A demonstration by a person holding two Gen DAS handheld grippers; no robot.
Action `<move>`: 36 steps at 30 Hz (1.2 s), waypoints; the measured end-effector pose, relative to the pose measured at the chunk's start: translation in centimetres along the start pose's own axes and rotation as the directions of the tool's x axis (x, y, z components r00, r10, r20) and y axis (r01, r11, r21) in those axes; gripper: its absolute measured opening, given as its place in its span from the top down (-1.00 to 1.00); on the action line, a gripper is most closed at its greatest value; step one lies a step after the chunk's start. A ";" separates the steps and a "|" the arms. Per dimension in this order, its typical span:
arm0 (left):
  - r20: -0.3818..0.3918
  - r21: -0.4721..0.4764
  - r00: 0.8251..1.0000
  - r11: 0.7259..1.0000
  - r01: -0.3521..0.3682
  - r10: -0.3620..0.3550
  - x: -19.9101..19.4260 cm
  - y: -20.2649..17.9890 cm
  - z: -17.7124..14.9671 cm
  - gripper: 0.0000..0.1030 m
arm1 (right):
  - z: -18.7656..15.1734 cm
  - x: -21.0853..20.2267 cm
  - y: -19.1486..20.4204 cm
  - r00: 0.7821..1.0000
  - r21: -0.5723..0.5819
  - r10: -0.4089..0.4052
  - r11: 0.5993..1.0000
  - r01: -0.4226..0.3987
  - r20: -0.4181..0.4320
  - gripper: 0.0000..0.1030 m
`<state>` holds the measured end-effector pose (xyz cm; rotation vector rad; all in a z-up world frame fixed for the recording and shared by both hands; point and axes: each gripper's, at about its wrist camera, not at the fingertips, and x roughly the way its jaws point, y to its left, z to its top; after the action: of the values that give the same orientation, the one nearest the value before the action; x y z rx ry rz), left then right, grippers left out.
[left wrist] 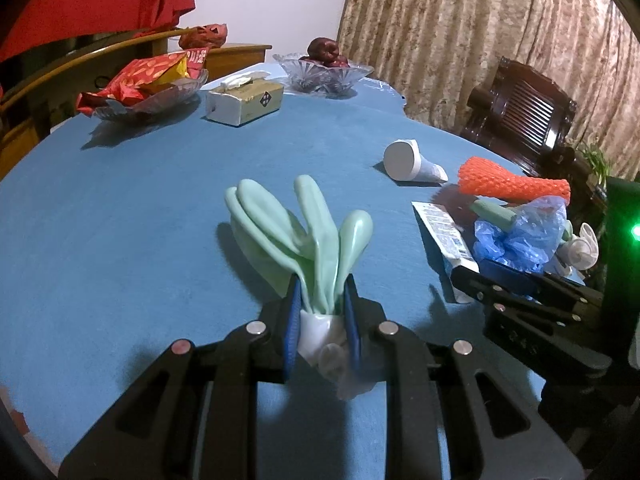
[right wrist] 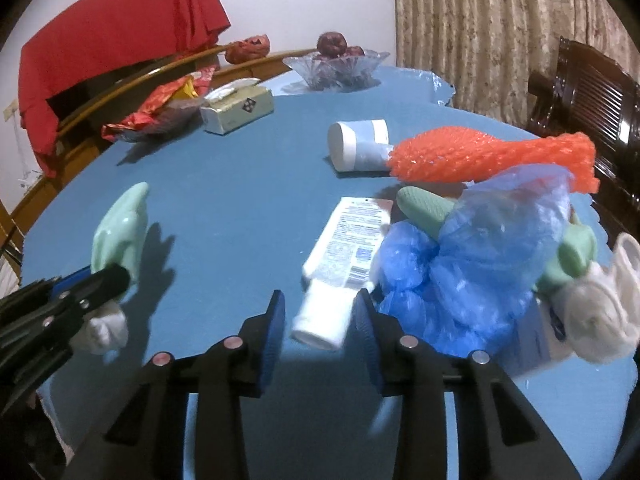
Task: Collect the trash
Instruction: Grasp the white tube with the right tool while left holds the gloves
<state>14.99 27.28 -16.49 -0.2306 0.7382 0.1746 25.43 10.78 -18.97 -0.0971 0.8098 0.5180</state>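
Observation:
My left gripper (left wrist: 321, 296) is shut on the cuff of a pale green rubber glove (left wrist: 296, 228), whose fingers point away over the blue table (left wrist: 140, 208); it also shows in the right wrist view (right wrist: 120, 228). My right gripper (right wrist: 320, 312) is open, its jaws either side of the cap end of a white tube (right wrist: 340, 256) lying on the table. Beside the tube lie a crumpled blue plastic bag (right wrist: 480, 256), an orange foam net (right wrist: 492, 156), a second green glove (right wrist: 424, 204) and a white-and-blue tube (right wrist: 360, 144).
At the table's far side stand a tissue box (left wrist: 244, 100), a glass dish of red snack packets (left wrist: 148, 80) and a glass bowl of dark fruit (left wrist: 324, 68). A dark wooden chair (left wrist: 524, 116) and a curtain are on the right. White crumpled material (right wrist: 600, 312) lies at the right edge.

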 end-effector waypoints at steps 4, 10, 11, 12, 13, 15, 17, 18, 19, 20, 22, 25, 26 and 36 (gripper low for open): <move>-0.007 -0.011 1.000 1.000 -0.003 0.003 0.5 0.1 -0.1 0.62 | 0.6 1.1 -0.1 1.000 -0.002 -0.004 1.000 0.004 -0.013 0.25; -0.015 -0.014 1.000 1.000 -0.006 0.006 0.8 0.2 -0.1 0.62 | 1.4 2.5 0.7 0.999 -0.015 -0.018 1.000 0.018 -0.031 0.21; -0.015 -0.014 1.000 1.000 -0.008 0.007 0.8 0.1 -0.1 0.62 | 1.5 2.7 0.7 0.999 -0.015 -0.018 1.000 0.017 -0.033 0.20; -0.016 -0.014 1.000 1.000 -0.009 0.009 0.8 0.1 -0.1 0.62 | 1.6 2.9 0.8 0.999 -0.015 -0.020 1.000 0.019 -0.040 0.20; -0.017 -0.015 1.000 1.000 -0.010 0.010 0.8 0.1 -0.1 0.62 | 1.7 3.0 0.8 0.999 -0.015 -0.019 1.000 0.018 -0.045 0.20; -0.018 -0.016 1.000 1.000 -0.012 0.011 0.8 0.0 -0.1 0.62 | 1.7 3.0 0.7 0.999 -0.019 -0.009 1.000 0.008 -0.043 0.28; -0.018 -0.016 1.000 1.000 -0.014 0.014 0.8 0.0 0.0 0.62 | 1.6 2.7 0.7 0.999 -0.026 0.003 1.000 -0.004 -0.039 0.34; -0.019 -0.017 1.000 1.000 -0.014 0.014 0.8 0.1 0.0 0.62 | 1.5 2.5 0.8 0.999 -0.032 0.012 0.999 -0.013 -0.038 0.34; -0.019 -0.015 1.000 1.000 -0.015 0.015 0.8 0.1 0.0 0.62 | 1.4 2.2 0.8 0.999 -0.034 0.019 0.999 -0.020 -0.036 0.34; -0.019 -0.012 1.000 1.000 -0.017 0.017 0.8 0.0 0.0 0.62 | 1.2 1.8 0.9 0.999 -0.038 0.032 0.999 -0.034 -0.032 0.34; -0.019 -0.013 1.000 1.000 -0.018 0.018 0.7 0.1 0.0 0.62 | 0.7 0.8 1.0 0.999 -0.052 0.048 0.997 -0.049 -0.026 0.35; -0.024 -0.014 1.000 1.000 -0.018 0.018 0.6 0.0 -0.1 0.62 | -0.3 -0.6 0.9 0.999 -0.067 0.049 0.996 -0.050 -0.024 0.35; -0.026 -0.014 1.000 1.000 -0.019 0.018 0.5 0.0 -0.2 0.62 | -0.5 -0.9 0.8 0.998 -0.067 0.053 0.996 -0.054 -0.025 0.35; -0.053 0.001 0.999 1.000 -0.009 0.009 0.7 -1.2 -1.2 0.62 | -2.2 -1.0 0.5 0.995 -0.040 0.077 0.996 -0.080 -0.061 0.32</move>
<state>15.05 25.87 -17.68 -0.2322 0.7921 0.1777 23.18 10.19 -19.74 -0.1208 0.8632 0.6093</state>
